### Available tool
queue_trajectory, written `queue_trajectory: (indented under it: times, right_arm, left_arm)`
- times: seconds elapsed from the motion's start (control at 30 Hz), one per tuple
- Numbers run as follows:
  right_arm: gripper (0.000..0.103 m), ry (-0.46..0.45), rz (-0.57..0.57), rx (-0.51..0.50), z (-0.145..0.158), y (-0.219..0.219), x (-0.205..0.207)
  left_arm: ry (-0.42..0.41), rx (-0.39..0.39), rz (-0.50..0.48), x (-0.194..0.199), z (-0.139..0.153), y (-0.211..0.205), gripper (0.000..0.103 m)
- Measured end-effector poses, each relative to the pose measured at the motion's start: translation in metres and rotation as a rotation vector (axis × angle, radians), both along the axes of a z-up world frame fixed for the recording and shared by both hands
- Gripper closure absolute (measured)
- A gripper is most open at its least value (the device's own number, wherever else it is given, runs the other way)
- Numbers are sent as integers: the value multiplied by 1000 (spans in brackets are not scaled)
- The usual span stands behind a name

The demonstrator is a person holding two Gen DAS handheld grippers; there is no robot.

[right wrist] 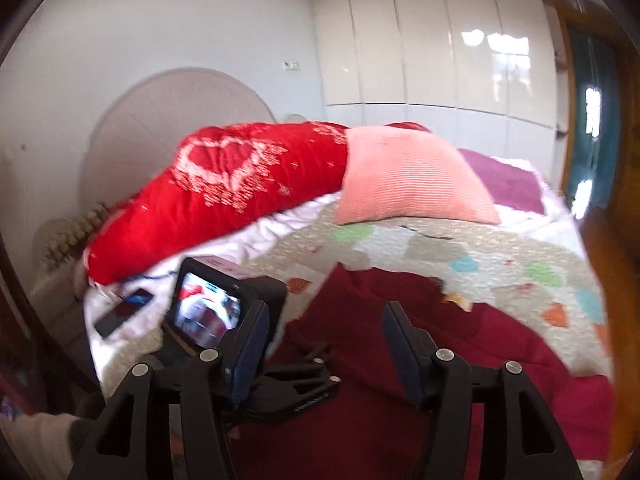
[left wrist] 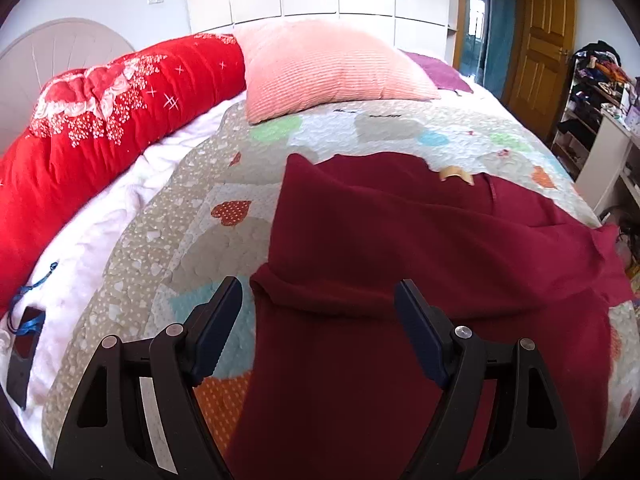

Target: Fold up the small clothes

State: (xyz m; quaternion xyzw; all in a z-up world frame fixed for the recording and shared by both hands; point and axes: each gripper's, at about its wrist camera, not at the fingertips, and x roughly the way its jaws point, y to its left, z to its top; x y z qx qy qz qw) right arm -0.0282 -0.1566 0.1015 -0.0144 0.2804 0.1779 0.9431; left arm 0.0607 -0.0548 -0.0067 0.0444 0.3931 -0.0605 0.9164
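A dark red garment (left wrist: 400, 248) lies spread on the patchwork bedspread (left wrist: 192, 216), with one part folded over at its near left edge and a tan label (left wrist: 456, 176) at its far edge. My left gripper (left wrist: 318, 296) is open just above the folded edge, holding nothing. In the right wrist view the same garment (right wrist: 460, 344) lies below my right gripper (right wrist: 324, 320), which is open and empty. The left gripper's body and its camera screen (right wrist: 208, 312) show just left of and below the right gripper.
A pink pillow (left wrist: 332, 68), a red quilt roll (left wrist: 100, 120) and a purple cloth (left wrist: 440, 70) lie at the far side of the bed. A phone (left wrist: 22, 360) lies on the white sheet at left. A cluttered shelf (left wrist: 592, 92) and wooden door (left wrist: 544, 32) stand at right.
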Motion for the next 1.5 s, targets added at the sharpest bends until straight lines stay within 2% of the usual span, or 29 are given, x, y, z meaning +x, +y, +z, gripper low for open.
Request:
queue_trajectory:
  times: [0.17,0.37,0.5,0.6,0.97,1.4,1.5]
  right_arm:
    - [45,12,-91,67,-10,-43,-24]
    - [44,158,-319,-37,-67,-115,-27]
    - [44,164,-397,1,-75,-142,-35]
    - [44,188,-464,-35,-82,-150,-32]
    - [44,115,-536,-49,-70,-170,-50]
    - [44,95,-551,-19,-66,-192,-72]
    - [44,96,-550,-6,-66,-195,-74]
  left_arm:
    - [41,-37,-3,-5,-5,-3,23]
    - [46,-11,-17,-9,-10,-23,23]
    - [37,-2,-48,-16,-9,-42,23]
    - [26,-7,-70,-23,-6,-55,23]
    - [-44,-35,-121,-49,20,-91,23]
    - [-84,23,-155,-64,25,-124,23]
    - [-115,49,-141,-67,27,-127,23]
